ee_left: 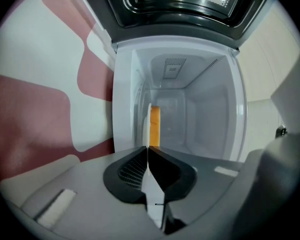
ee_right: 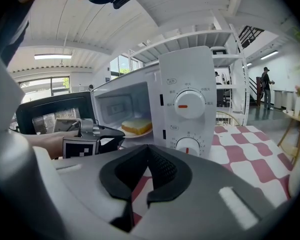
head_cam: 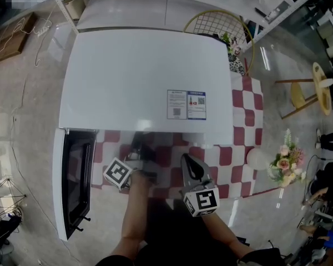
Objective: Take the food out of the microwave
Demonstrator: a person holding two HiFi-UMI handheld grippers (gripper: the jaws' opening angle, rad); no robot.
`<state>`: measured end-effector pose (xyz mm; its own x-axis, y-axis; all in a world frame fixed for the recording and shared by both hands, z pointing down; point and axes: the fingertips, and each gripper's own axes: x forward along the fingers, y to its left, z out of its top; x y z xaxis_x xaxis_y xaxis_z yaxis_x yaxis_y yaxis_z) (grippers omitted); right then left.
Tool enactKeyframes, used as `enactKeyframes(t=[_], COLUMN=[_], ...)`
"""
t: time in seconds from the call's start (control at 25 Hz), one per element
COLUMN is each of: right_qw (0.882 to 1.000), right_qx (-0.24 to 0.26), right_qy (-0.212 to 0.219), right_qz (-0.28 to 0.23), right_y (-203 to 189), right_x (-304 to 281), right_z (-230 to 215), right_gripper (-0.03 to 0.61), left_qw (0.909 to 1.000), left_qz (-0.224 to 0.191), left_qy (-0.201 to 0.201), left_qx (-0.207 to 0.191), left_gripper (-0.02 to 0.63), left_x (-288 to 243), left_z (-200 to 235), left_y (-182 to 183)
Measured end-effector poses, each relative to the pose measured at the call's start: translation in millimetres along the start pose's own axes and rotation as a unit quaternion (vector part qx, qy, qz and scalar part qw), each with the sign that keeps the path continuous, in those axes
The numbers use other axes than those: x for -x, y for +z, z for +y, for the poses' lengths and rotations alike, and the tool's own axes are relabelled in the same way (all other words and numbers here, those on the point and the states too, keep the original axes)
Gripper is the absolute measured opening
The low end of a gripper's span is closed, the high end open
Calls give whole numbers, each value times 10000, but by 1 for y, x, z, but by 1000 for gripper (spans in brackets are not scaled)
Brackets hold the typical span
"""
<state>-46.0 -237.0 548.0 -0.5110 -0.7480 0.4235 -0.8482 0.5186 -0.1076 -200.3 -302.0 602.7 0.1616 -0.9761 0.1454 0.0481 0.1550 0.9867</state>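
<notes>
The white microwave [head_cam: 144, 76] stands with its door [head_cam: 75, 182] swung open to the left. Inside, a slice of yellow bread [ee_right: 136, 125] lies on a white plate [ee_right: 142, 133]. My left gripper [head_cam: 137, 147] reaches into the oven's mouth, and in the right gripper view the left gripper [ee_right: 117, 134] sits at the plate's near edge. In the left gripper view the picture is rolled: the plate [ee_left: 149, 119] shows edge-on with the bread [ee_left: 154, 126] beside it, and the left gripper [ee_left: 148, 148] is shut on its rim. My right gripper [head_cam: 187, 159] hangs shut and empty before the control panel [ee_right: 187, 104].
A red and white checked cloth [head_cam: 250, 126] covers the table under and to the right of the microwave. A vase of flowers [head_cam: 283, 162] stands at the table's right corner. A wire basket [head_cam: 216, 24] sits behind the oven, a wooden stool [head_cam: 311, 90] on the floor.
</notes>
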Motion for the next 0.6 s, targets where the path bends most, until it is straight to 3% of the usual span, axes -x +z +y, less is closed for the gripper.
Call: enactKeyframes(t=[0.6], right_qw=[9999], right_qx=[-23], right_qy=[-61], right_qz=[-100], right_y=[4], right_x=[3], right_z=[-4], right_gripper=[2], left_qw=[9999], left_qz=[29], left_qy=[-83], left_qx=[-72], left_gripper=[20], left_x=[10], left_z=[-7], left_y=[0])
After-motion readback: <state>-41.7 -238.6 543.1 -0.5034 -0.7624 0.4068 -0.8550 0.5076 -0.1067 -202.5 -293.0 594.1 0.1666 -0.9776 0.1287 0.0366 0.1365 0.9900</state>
